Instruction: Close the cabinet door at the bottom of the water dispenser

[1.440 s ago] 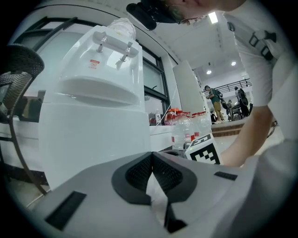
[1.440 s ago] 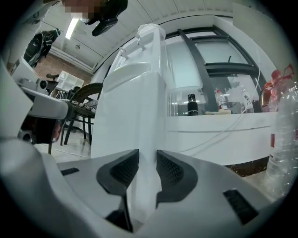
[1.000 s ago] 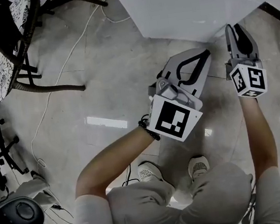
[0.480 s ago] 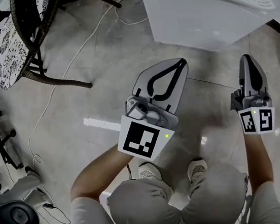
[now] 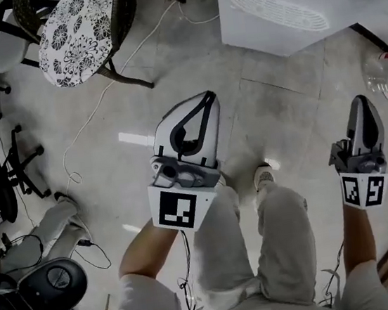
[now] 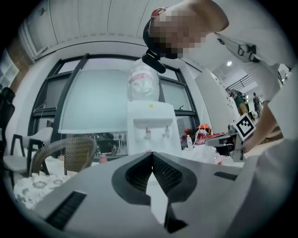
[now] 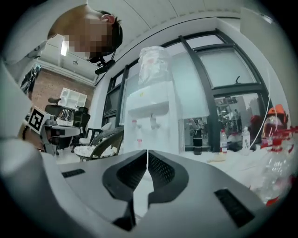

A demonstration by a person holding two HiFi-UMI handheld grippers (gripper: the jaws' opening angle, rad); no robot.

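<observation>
The left gripper and right gripper have been lifted clear of the water dispenser, jaws closed and empty (job probably finished).

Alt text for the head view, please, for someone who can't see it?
From above, a standing person holds the left gripper and right gripper, both shut and empty, toward a white water dispenser.

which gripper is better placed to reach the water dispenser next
Right, slightly: the right gripper sits nearer the water dispenser front, while the left gripper is further off to the side. Both are shut and empty.
</observation>
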